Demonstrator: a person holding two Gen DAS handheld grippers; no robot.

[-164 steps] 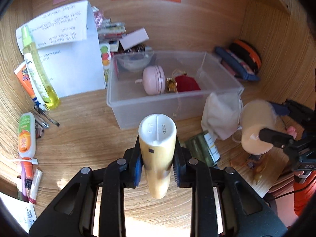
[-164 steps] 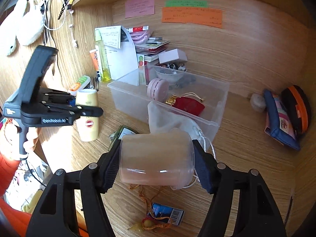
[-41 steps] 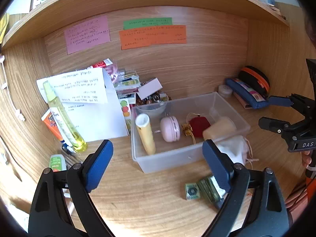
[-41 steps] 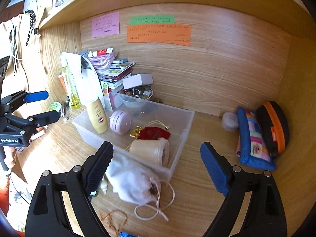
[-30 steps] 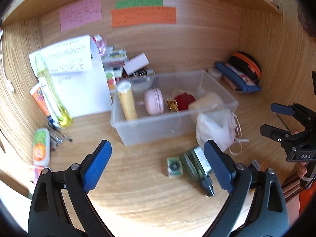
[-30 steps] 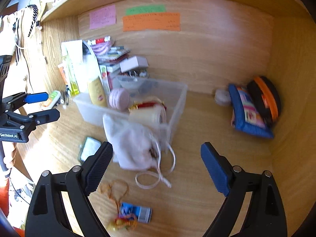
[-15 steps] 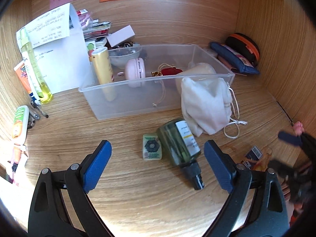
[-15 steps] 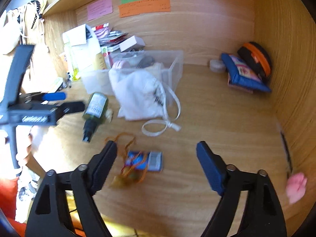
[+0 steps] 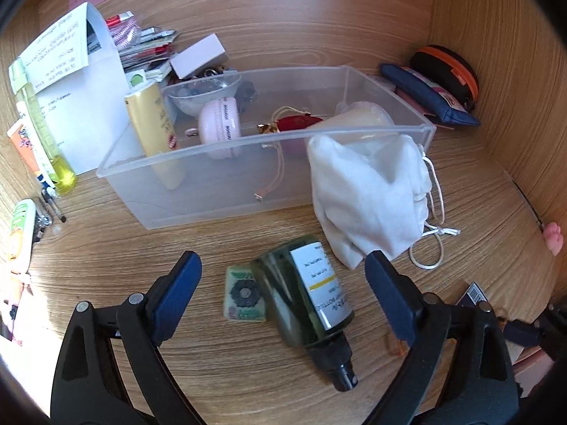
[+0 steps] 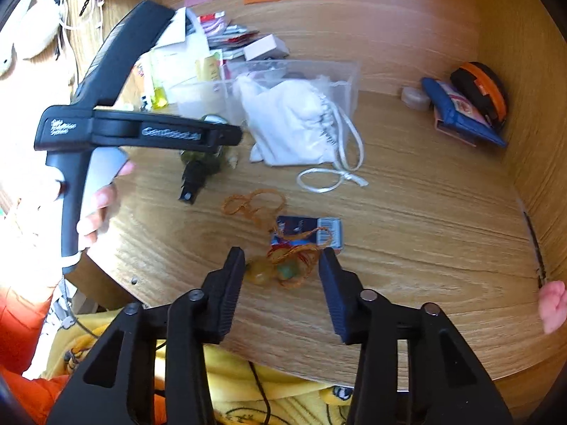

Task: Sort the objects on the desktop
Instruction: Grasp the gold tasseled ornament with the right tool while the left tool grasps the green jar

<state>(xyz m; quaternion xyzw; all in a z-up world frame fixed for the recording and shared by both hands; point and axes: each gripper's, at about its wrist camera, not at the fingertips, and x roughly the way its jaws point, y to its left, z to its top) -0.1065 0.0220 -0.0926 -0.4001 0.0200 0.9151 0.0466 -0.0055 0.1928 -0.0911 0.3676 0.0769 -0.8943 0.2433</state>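
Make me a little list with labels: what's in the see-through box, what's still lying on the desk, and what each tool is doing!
In the box: yellow tube, pink round case, red pouch, beige cup
On desk: green bottle, small card, white drawstring bag, orange cord charm
Left tool: open, around the green bottle
Right tool: open, around the charm

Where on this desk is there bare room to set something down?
Bare wood lies right of the white drawstring pouch, toward the blue zip pouch, and left of the dark green glass bottle. It is crowded inside the clear plastic bin.
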